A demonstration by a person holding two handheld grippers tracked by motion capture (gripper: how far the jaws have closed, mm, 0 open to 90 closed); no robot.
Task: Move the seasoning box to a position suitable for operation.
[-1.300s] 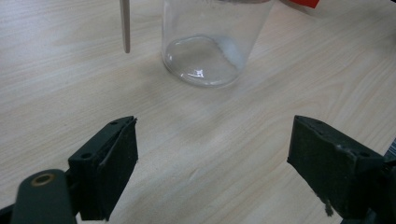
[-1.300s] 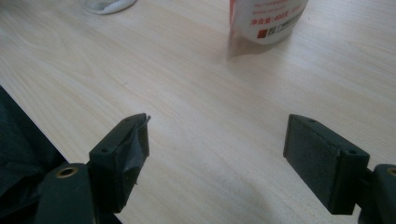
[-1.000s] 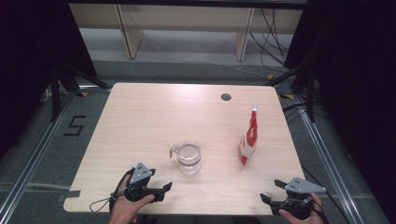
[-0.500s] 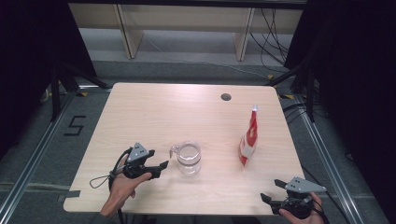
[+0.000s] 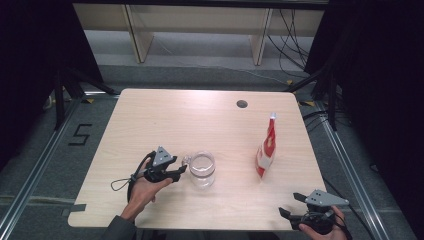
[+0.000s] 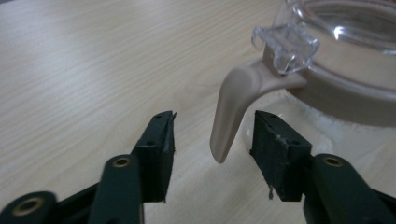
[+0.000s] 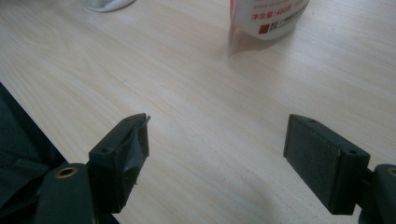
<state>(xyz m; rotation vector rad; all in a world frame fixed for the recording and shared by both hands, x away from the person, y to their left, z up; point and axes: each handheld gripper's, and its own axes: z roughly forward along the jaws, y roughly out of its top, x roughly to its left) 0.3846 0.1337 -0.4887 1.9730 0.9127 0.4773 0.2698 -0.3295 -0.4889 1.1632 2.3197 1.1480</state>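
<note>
A clear glass jug (image 5: 202, 169) stands upright on the wooden table (image 5: 165, 120), near the front edge and a little left of the middle. It has a round open top with a tan band under the rim. A tan handle (image 6: 232, 109) curves out from the band and points down, and a small clear tab (image 6: 286, 45) sits on top where the handle starts.

The left gripper (image 6: 212, 140) is right beside the jug. Its jaws have just been closing, and the handle hangs between them. The right pad looks very near the handle, the left pad is apart from it, so it is not squeezed yet.

The right gripper (image 7: 217, 149) rests at the front right corner, its jaws wide apart with just bare table between them. A red and white pouch (image 5: 265, 150) stands upright to the right of the jug, well apart from it.
</note>
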